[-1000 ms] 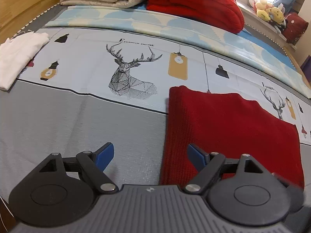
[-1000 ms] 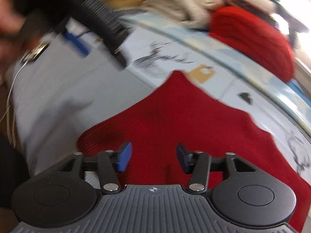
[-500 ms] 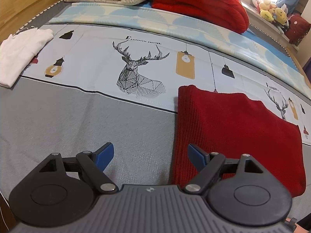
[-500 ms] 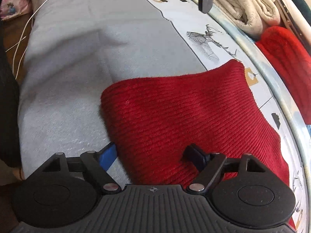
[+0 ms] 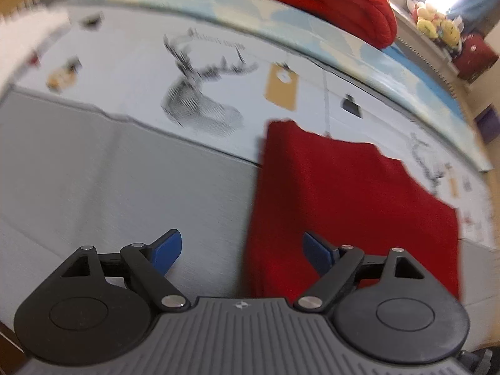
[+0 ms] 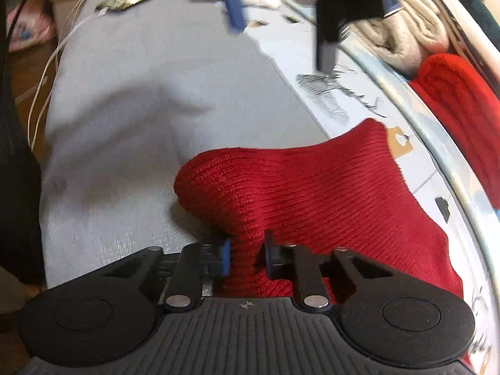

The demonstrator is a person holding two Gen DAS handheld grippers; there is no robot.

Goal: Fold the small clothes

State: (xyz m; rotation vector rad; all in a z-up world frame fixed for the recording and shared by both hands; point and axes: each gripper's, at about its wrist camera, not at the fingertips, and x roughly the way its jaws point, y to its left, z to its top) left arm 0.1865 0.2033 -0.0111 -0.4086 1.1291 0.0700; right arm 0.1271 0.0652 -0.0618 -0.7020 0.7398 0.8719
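A folded red knit garment (image 5: pixel 343 203) lies on the bed where the grey sheet meets the deer-print sheet. My left gripper (image 5: pixel 242 251) is open just above the garment's left edge, one blue pad over grey sheet and the other over red knit. In the right wrist view my right gripper (image 6: pixel 247 256) has its jaws closing on the garment's (image 6: pixel 312 187) near edge. The pads pinch a bunched ridge of the knit, and the corner beside them humps up. The left gripper's fingers (image 6: pixel 232 3) hang blurred at the top of that view.
A white cloth (image 5: pixel 25 40) lies at the far left of the bed. A red blanket (image 5: pixel 328 6) and a beige blanket (image 6: pixel 400 37) are stacked along the far side, with plush toys (image 5: pixel 437 28) beyond. A phone (image 6: pixel 125 0) with a white cable (image 6: pixel 53 72) lies on the grey sheet.
My right gripper's jaws went from wide apart to pinched on the garment's near edge, and the knit has bunched up. The left gripper has stayed open and turned a little.
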